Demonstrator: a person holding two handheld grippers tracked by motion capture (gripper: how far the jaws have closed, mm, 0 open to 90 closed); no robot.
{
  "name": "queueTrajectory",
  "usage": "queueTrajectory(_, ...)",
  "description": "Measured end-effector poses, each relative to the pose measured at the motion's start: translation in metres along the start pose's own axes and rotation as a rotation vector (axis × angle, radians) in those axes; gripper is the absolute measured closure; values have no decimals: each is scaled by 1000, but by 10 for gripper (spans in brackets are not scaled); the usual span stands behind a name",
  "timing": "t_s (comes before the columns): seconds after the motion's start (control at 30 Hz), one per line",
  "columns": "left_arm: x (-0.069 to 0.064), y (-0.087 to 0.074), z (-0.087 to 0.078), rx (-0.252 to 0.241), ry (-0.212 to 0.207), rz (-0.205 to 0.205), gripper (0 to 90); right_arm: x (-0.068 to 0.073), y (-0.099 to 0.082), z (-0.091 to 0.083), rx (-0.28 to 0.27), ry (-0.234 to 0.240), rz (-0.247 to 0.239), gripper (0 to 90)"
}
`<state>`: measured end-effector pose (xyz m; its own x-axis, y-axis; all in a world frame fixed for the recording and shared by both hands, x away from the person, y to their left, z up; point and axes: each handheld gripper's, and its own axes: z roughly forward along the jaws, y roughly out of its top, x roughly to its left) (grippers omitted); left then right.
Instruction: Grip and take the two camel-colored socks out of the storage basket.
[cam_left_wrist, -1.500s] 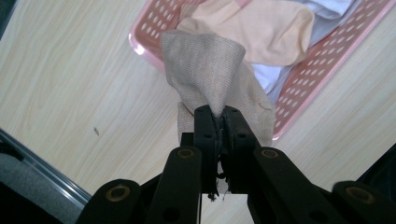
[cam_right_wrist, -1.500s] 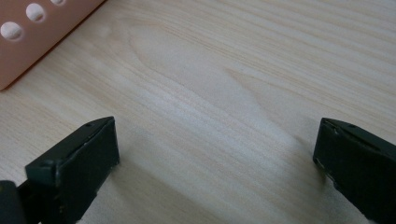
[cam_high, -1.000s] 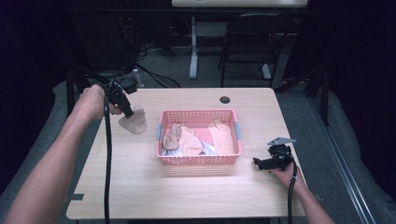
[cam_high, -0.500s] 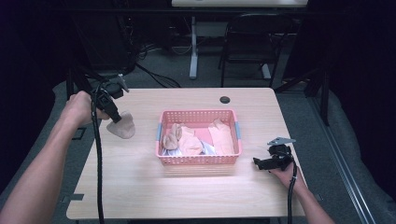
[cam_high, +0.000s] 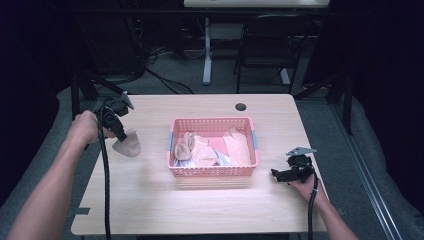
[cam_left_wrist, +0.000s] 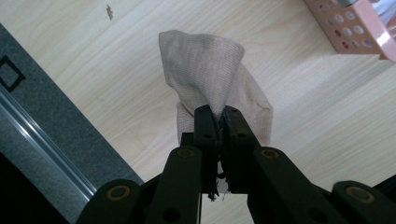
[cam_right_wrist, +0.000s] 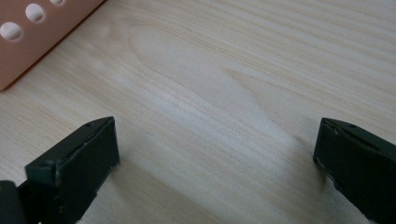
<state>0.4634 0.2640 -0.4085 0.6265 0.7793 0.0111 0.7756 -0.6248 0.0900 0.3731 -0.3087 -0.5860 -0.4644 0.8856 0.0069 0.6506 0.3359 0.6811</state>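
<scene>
Black hand-held gripper (cam_left_wrist: 218, 122) jaws (brass-ringed pivots), thick black cables, bare forearms.

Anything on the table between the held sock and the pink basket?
No: bare tabletop separates the sock in the left gripper from the basket, per the high view.

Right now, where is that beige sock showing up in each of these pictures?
High view: the beige sock hangs at the table's left side, pinched in the left gripper, left of the pink basket.
Left gripper view: the sock sits at centre, clamped between the black jaws.
Right gripper view: not in this picture.
Shared landmark: the pink basket, at upper right in the left gripper view and upper left in the right gripper view.
</scene>
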Motion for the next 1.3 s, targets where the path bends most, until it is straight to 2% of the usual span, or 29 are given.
queueTrajectory(0.27,5,-4,24,20,-14,-27,855,0,0,0,0,0,1,0)
queueTrajectory(0.53,11,-11,58,42,-26,-62,855,0,0,0,0,0,0,0)
queueTrajectory(0.63,13,-13,67,38,-48,-81,854,0,0,0,0,0,1,0)
queueTrajectory(0.73,15,-18,80,55,-59,-92,854,0,0,0,0,0,1,0)
queueTrajectory(1.1,21,-27,103,65,-80,-135,844,0,0,0,0,-1,1,0)
queueTrajectory(1.3,23,-30,105,54,-76,-149,795,0,0,0,0,-1,1,0)
